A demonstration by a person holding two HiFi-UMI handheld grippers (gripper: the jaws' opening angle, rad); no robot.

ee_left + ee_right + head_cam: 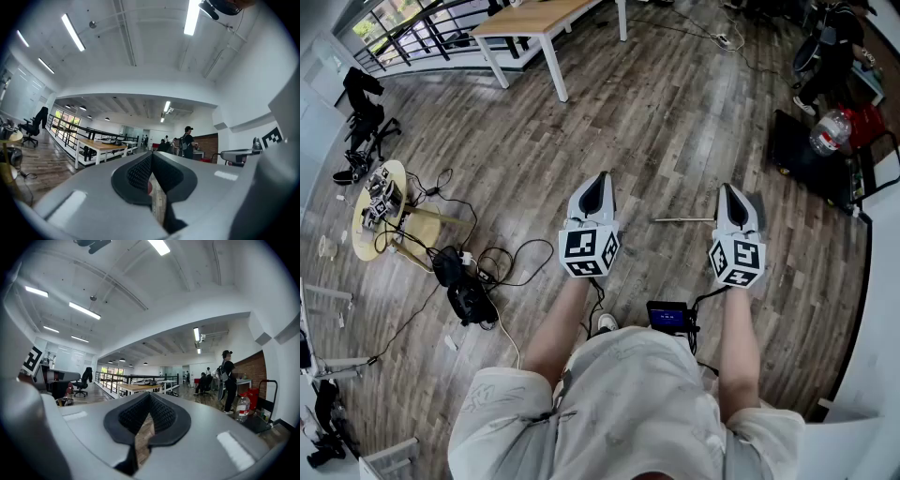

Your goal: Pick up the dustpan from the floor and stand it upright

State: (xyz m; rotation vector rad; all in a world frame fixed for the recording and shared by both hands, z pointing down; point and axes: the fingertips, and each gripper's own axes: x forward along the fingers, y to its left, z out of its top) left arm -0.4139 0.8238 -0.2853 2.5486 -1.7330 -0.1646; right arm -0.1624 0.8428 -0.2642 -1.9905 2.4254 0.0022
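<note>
Finds both claws held level above a wood floor, side by side and well apart. Reads the left claw as closed: in the left gripper view its pads meet at the tips, gripping nothing, with only floor showing through the slit lower down. Reads the right claw as closed and empty too, pads together at the tips in the right gripper view.

Places the dustpan flat on the floor, just beyond the claws. Sees its thin handle running left to right between them, with the right end passing behind the right claw. Makes out a grey shape at that claw's right edge. Cannot confirm it as the pan, most of it being hidden.

Notes a wooden table on white legs at the far side, with a dark railing to its left. Records a small round table at the left, loaded with small gear, and black cables trailing from it across the floor to a black bundle. Logs a dark mat at the far right, a clear bottle beside it, and a person in dark clothes beyond. Observes a small device with a lit blue screen on the near floor, between the wearer's forearms.
</note>
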